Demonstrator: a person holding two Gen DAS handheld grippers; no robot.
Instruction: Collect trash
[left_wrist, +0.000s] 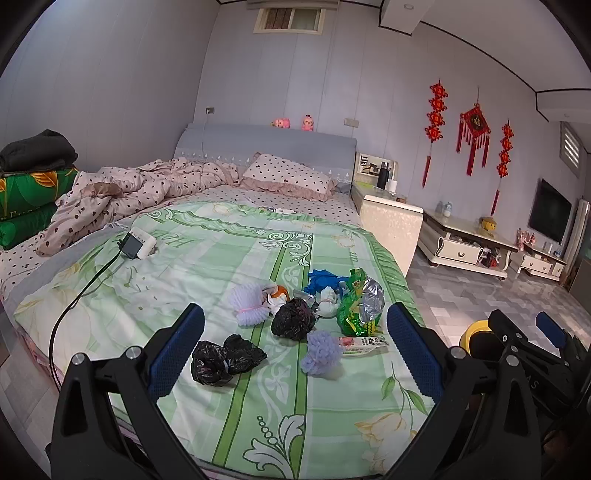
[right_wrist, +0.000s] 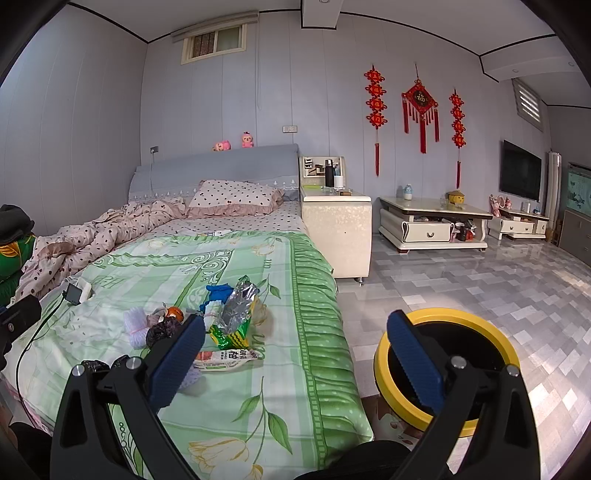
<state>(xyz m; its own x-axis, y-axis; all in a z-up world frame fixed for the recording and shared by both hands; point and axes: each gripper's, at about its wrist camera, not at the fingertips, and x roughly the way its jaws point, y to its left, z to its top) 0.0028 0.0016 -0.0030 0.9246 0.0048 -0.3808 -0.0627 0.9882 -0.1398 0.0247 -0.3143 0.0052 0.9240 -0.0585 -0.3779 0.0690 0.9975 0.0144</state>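
Observation:
Trash lies on the green bedspread (left_wrist: 207, 280): a green and silver snack bag (left_wrist: 360, 304), a round black bag (left_wrist: 293, 319), a flat black bag (left_wrist: 225, 358), two purple foam nets (left_wrist: 321, 352), a white wrapper (left_wrist: 364, 341) and a blue glove (left_wrist: 323, 280). My left gripper (left_wrist: 295, 350) is open and empty above the bed's near end, the pile between its fingers. My right gripper (right_wrist: 295, 354) is open and empty over the bed's right edge. A yellow-rimmed bin (right_wrist: 448, 367) with a black liner stands on the floor beside the bed.
A phone on a white box (left_wrist: 136, 243) with a black cable lies on the bed's left. A rumpled dotted quilt (left_wrist: 122, 192) and pillow lie at the head. A white nightstand (right_wrist: 338, 229) and low TV cabinets (right_wrist: 432, 221) stand on the tiled floor.

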